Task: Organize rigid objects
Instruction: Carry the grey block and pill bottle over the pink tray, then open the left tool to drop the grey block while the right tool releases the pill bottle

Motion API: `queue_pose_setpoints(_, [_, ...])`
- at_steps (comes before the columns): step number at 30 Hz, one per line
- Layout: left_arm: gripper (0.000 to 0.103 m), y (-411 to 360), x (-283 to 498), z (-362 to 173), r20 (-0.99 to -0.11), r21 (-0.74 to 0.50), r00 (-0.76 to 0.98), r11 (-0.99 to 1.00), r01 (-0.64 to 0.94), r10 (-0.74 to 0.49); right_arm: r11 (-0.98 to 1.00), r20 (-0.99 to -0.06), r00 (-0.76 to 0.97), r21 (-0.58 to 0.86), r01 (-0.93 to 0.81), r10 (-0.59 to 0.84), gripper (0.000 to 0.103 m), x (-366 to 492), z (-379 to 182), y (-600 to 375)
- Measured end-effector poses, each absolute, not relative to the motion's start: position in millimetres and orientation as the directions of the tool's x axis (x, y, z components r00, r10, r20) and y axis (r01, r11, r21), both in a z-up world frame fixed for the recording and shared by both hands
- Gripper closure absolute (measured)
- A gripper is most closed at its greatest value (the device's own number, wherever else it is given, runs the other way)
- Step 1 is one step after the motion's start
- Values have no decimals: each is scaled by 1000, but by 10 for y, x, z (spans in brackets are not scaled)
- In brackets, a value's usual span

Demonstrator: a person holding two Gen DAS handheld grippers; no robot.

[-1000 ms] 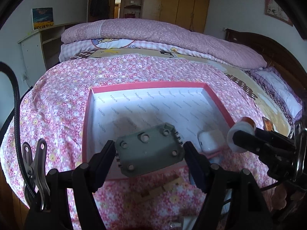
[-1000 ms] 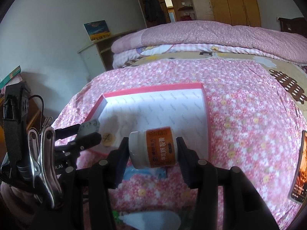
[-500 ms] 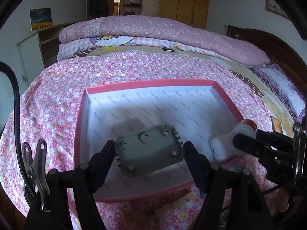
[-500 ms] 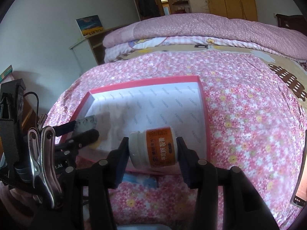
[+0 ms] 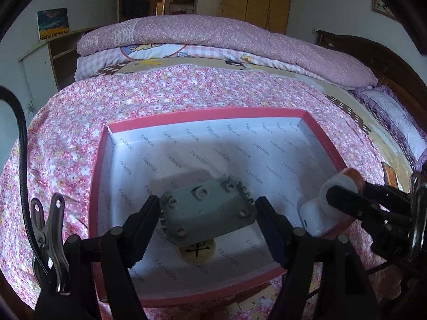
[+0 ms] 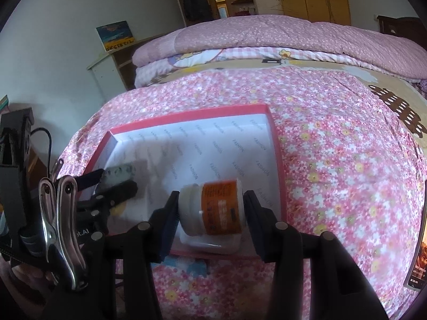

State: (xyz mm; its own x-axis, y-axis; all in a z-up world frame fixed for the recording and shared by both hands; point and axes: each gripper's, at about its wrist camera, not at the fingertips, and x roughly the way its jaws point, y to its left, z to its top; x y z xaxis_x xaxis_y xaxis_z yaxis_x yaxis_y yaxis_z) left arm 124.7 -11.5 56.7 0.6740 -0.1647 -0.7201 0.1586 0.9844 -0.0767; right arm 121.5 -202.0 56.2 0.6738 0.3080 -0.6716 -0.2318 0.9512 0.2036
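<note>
I have my left gripper (image 5: 208, 213) clamped on the grey studded block (image 5: 206, 209) and my right gripper (image 6: 210, 213) on the orange-labelled jar (image 6: 213, 212), both above the pink-rimmed box (image 5: 213, 113) on the bed, ready to set inside.

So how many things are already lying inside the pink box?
2: a white case at the box's near right corner, and a round wooden disc under the held grey block. More may be hidden.
</note>
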Motion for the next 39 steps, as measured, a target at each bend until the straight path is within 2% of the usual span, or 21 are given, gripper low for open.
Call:
queue_pose_setpoints(5, [27,-91,1252,559,-724,-85,670,985,148,-163,950,-665,679,209,-233,312,54,1220,578,-2017])
queue_pose_setpoints(7, [27,-86,1232,584,-719,-90,675,985,147,-166,950,-660,683,215,-227,312,49,1217,586,-2022])
queue_pose_setpoints(13, [26,-89,1204,651,-705,-79,691,986,150,-161,946,-647,690,242,-215,323,44,1212,623,-2049])
queue_pose_setpoints(39, [24,-61,974,745,-693,-96,702,986,136,-164,942,-622,708,241,-232,333,44,1004,753,-2023])
